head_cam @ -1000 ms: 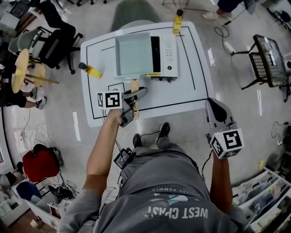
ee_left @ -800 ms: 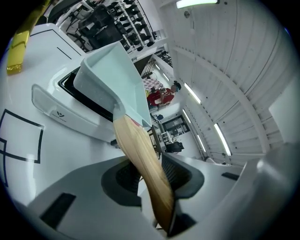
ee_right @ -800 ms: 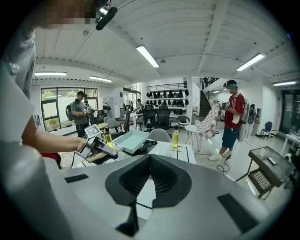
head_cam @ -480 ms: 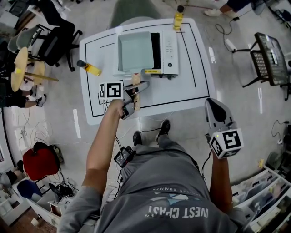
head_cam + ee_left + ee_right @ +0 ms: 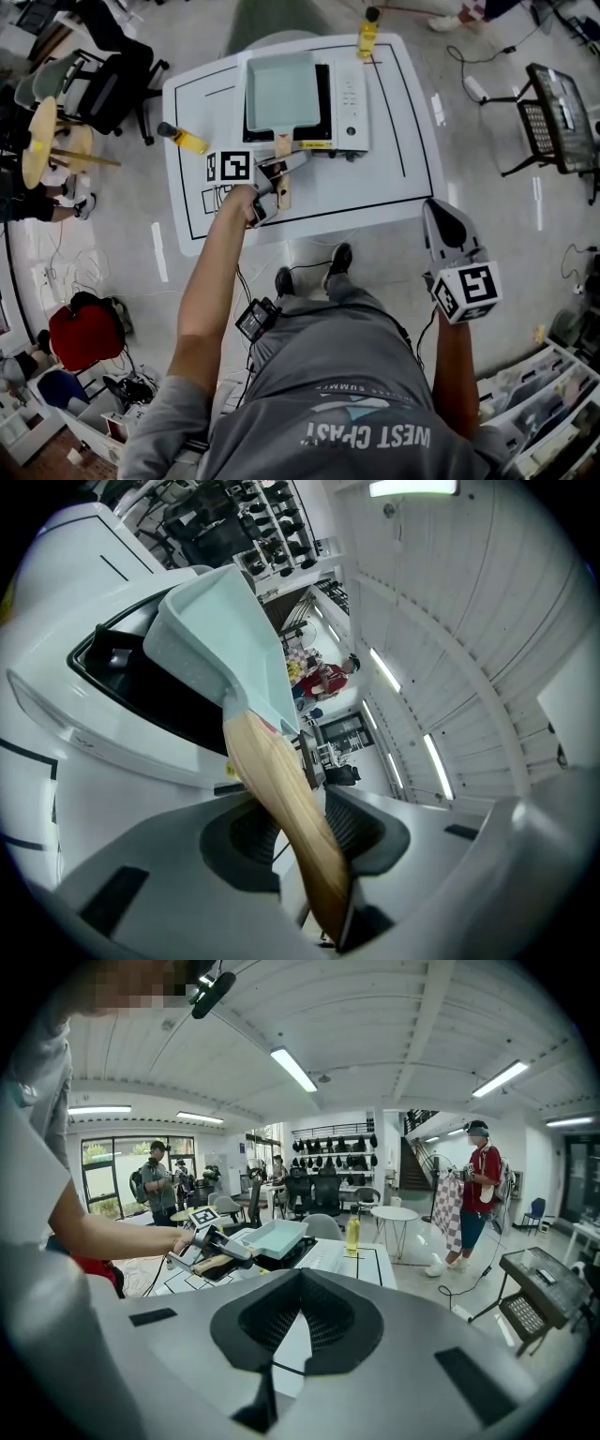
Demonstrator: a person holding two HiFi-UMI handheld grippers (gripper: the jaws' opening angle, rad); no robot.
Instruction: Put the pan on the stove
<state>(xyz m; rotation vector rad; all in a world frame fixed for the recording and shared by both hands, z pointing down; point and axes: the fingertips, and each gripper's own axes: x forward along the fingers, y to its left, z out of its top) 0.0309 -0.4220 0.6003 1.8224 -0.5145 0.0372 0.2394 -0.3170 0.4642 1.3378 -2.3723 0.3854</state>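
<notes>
Head view showed a yellow bottle (image 5: pixel 184 142) lying on the white table (image 5: pixel 403 183), just to the left of the left gripper (image 5: pixel 292 161). That gripper's jaws had just been opening. The left gripper view showed them slack around the wooden handle (image 5: pixel 281 808), which ran between the pads with a thin gap on one side, so the grip was let go. Straight ahead of those jaws, the pale green pan (image 5: pixel 281 92) sat on the dark top of the white stove (image 5: pixel 349 94). Its handle reached back past the stove's front edge into the gripper. Beyond the stove, farther from the left gripper, a second yellow bottle (image 5: pixel 366 37) stood upright near the table's far edge. Off the table's near right corner, the right gripper (image 5: pixel 442 217) hovered well apart from the pan. The right gripper view showed its jaws pressed together with nothing between them.
</notes>
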